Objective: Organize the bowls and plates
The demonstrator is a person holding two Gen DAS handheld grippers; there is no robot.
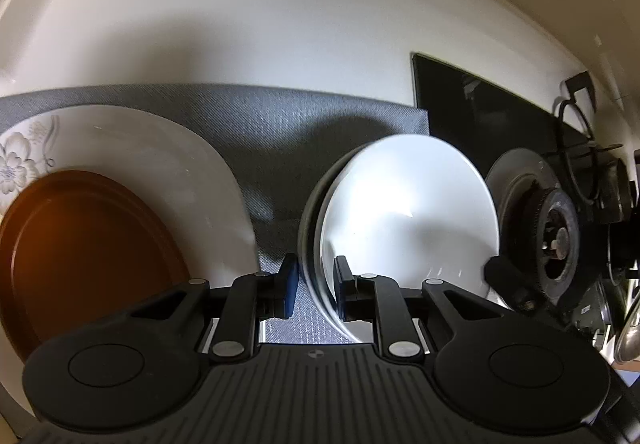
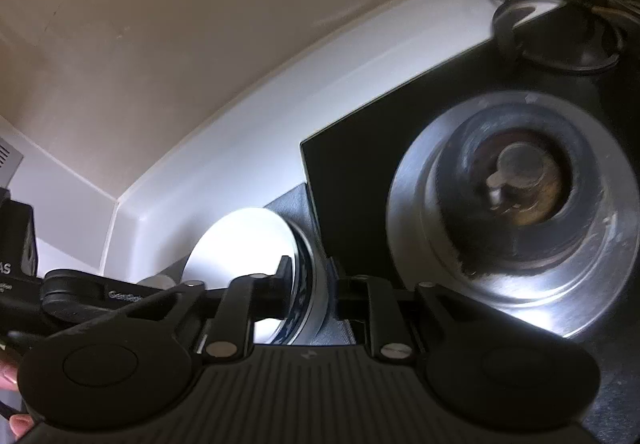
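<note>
In the left wrist view a white bowl sits nested in another bowl on a grey mat. My left gripper straddles the near rim of the bowls, one finger outside, one inside, jaws closed on the rim. At left a brown plate lies on a white floral plate. In the right wrist view my right gripper clamps the opposite rim of the same bowl stack.
A black gas stove with a burner stands right of the mat; the burner fills the right wrist view. A white wall and counter corner lie behind. A pan support sits at the far right.
</note>
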